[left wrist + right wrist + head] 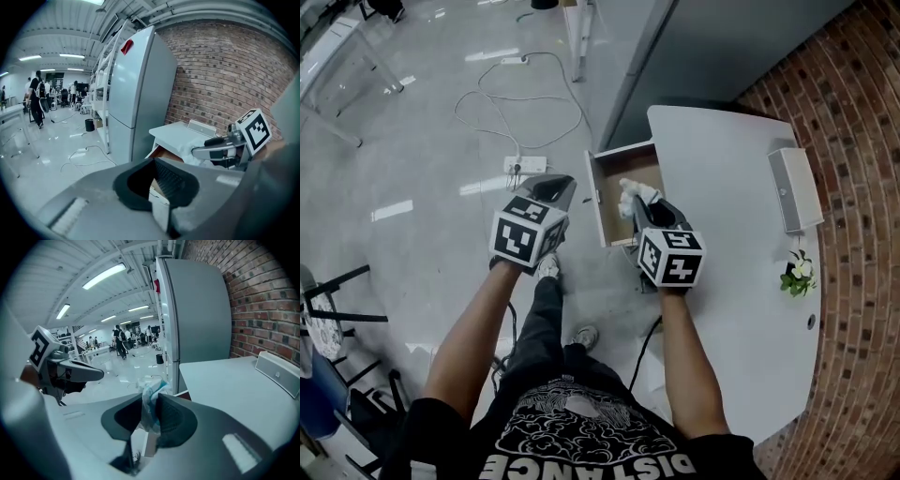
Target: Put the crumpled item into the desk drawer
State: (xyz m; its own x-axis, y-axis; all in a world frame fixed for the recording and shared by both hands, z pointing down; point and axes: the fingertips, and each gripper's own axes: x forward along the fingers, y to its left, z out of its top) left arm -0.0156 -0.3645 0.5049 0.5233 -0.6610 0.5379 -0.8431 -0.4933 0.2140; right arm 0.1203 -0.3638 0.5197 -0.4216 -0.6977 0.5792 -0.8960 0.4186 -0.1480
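Observation:
My right gripper [639, 208] is shut on a crumpled white item [636, 192], which hangs over the open wooden drawer [623, 173] at the white desk's [722, 169] left edge. In the right gripper view the crumpled item [151, 394] sticks up between the pads of the right gripper [149, 416], with a blue tint on it. My left gripper [555, 192] hovers over the floor just left of the drawer. Its jaws stand a little apart with nothing between them [157, 187]. The left gripper view shows the drawer [164, 153] ahead, with the right gripper beside it.
A white box [794, 190] and a small flower plant [797, 274] sit near the desk's right side by the brick wall. A tall grey fridge [136, 93] stands behind the desk. A power strip [525, 164] and cables lie on the floor. People stand far off in the room.

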